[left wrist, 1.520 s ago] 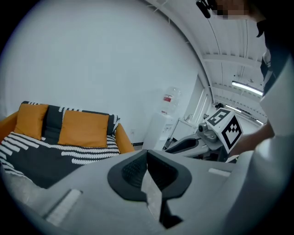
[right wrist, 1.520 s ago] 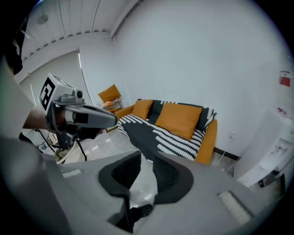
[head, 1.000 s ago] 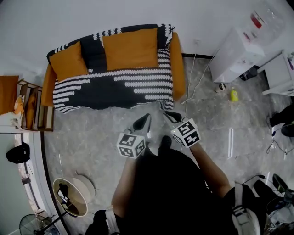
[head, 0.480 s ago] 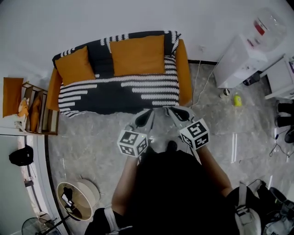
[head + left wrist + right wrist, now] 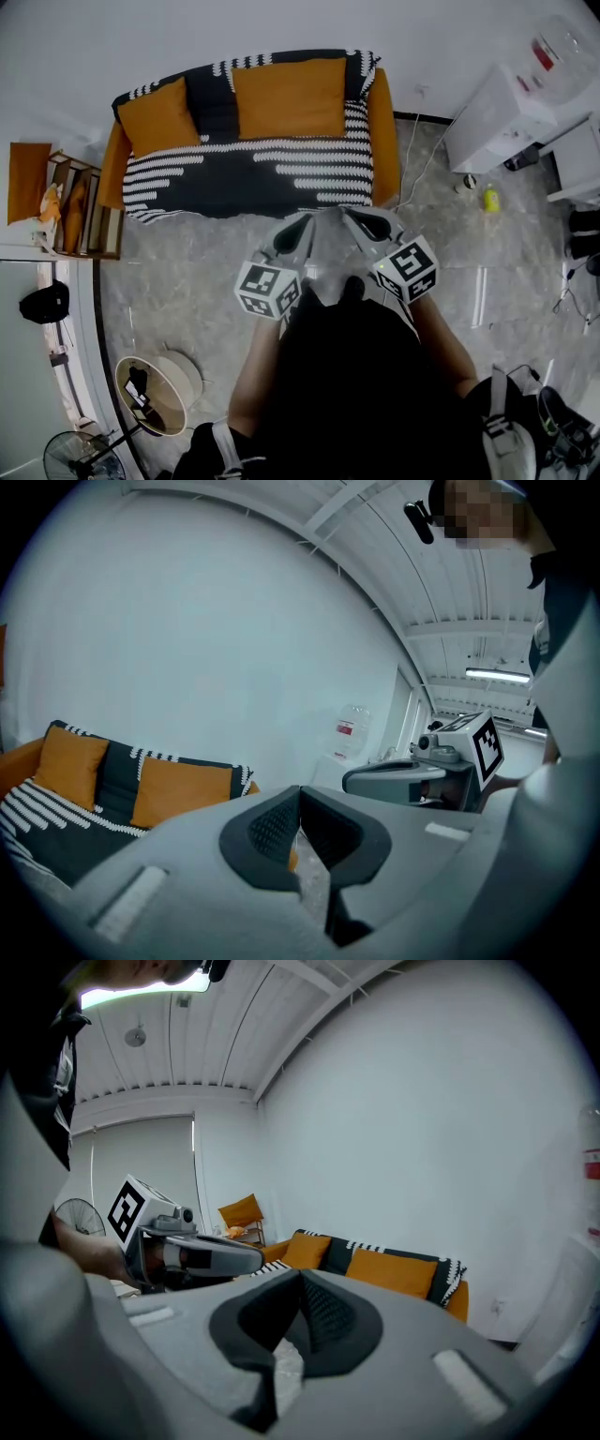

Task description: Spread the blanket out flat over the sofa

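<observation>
The left gripper (image 5: pixel 296 231) and the right gripper (image 5: pixel 362 223) are held side by side over grey floor (image 5: pixel 187 272), both clenched on nothing; in the left gripper view the black pads (image 5: pixel 274 829) meet at their tips, and in the right gripper view the pads (image 5: pixel 323 1314) are pressed together the same way. The black blanket with white stripes (image 5: pixel 253 178) lies ahead of the fingertips, past a strip of bare floor, draped over the seat and backrest of the orange sofa (image 5: pixel 382 131); it looks flat, though small wrinkles cannot be made out from here. Two orange cushions (image 5: pixel 289 97) lean on it at the back; a white water dispenser (image 5: pixel 506 112) stands well off to the right of the right fingers.
</observation>
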